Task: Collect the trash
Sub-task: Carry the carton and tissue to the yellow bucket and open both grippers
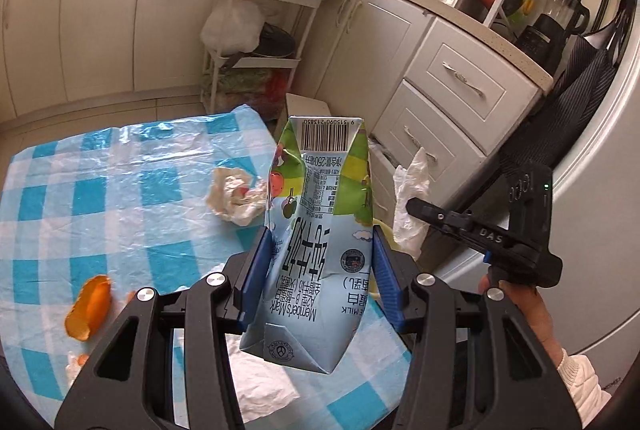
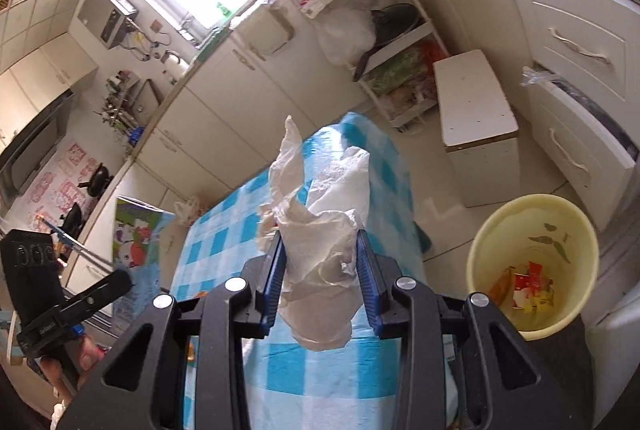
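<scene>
Milk carton (image 1: 316,230) pinched across its middle by the left gripper (image 1: 316,266), lifted above the checked worktop (image 1: 120,170); walls dented, so likely empty, light, crushable; grip the flat sides gently. Right gripper (image 2: 320,270) fingers clamp a crumpled tissue (image 2: 320,230); soft, weightless, may slip; bin (image 2: 532,262) waits near on the floor.

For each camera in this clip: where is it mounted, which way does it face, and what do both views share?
Left wrist: behind the left tool, looking past its milk carton over the checkered table; the right hand shows.
Right wrist: behind the right tool, looking over its crumpled tissue towards the yellow bin; no arm clearly shows.
Shared: table, carton, each other's tool.
</scene>
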### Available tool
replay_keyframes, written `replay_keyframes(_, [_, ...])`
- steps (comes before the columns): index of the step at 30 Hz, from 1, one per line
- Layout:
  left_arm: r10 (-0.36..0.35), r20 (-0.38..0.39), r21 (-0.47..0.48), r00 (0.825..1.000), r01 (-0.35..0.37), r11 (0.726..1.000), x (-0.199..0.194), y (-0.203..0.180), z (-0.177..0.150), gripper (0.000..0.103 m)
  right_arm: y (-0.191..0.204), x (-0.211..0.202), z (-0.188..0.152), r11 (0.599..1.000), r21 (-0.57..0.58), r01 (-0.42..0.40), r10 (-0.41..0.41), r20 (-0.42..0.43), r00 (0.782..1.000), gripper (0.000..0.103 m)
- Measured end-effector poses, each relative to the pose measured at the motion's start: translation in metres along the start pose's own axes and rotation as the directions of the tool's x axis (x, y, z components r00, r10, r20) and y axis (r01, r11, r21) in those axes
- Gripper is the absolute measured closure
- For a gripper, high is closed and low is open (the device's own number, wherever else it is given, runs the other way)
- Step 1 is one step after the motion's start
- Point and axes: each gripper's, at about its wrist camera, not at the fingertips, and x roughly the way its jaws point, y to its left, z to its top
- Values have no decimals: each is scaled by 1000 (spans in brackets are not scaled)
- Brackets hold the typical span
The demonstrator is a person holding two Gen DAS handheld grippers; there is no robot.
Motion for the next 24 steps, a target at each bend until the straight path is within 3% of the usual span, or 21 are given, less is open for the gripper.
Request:
replay_keyframes(5, [-51,-34,17,998,51,999,33,-32,1,56,-41,24,12,982,9,190,-189,-91,978,67])
replay_keyframes(10, [-83,-67,7,994,84,996,66,-52,-3,56,-97,55,19,940,24,340,-327,-210,921,67])
replay_keyframes(13, [-85,-85,-1,993,85,996,87,-61,-6,56,-123,74,16,913,31,407,-382,-290,878,55])
replay_keyframes(15, [-91,-104,-7,990,91,996,102,-67,-10,56,-134,74,14,902,59,428,-391,-310,867,46])
replay_keyframes(17, [-98,-125,-15,987,96,995,119,-72,-14,56,-139,66,17,894,88,439,-398,-293,869,41])
replay_keyframes(20, [-104,-155,-34,982,100,994,143,-79,-19,56,-137,41,28,893,157,421,-389,-199,899,34])
replay_keyframes(22, [-102,-178,-50,979,94,994,161,-84,-22,56,-129,19,38,902,199,383,-373,-87,924,33])
replay_keyframes(24, [-98,-200,-62,975,87,994,179,-89,-24,56,-119,3,48,913,214,348,-359,13,933,30])
